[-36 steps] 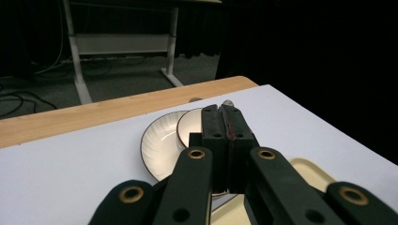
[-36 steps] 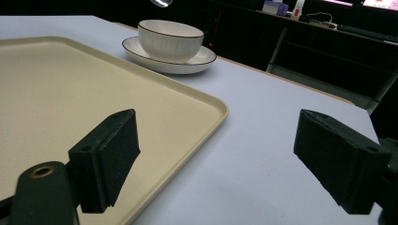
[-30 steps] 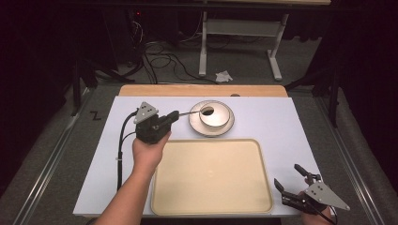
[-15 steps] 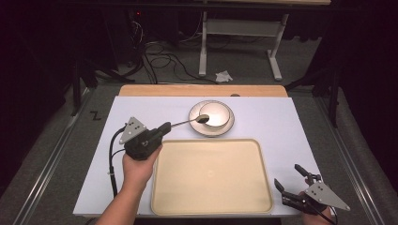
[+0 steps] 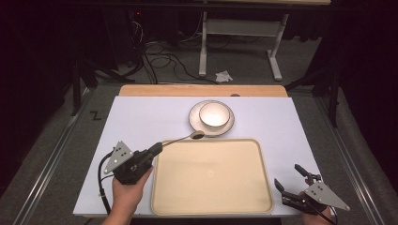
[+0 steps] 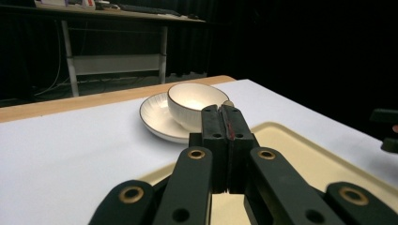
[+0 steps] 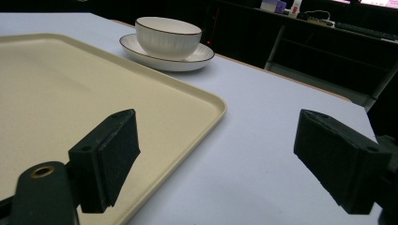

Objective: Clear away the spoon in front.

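Dark floor with loose cables surrounds the white counter [image 5: 141, 117], whose far edge is a strip of bare wood. At the counter's middle lies a beige tray [image 5: 211, 176], the landmark for everything else. Just beyond the tray's far rim stands a white plate [image 5: 197, 123] carrying a white bowl [image 5: 215, 115] with a dark rim. Off the tray's left edge, the left hand-held gripper [image 5: 157, 147] is gripped by a hand [image 5: 126, 192]; its jaws are pressed together on the thin handle of a spoon [image 5: 185, 138], which reaches out over the tray's far left corner, its bowl end lying at the plate's near edge. By the tray's near right corner, the right hand-held gripper [image 5: 290, 183] rests low at the counter with its jaws spread wide, holding nothing.
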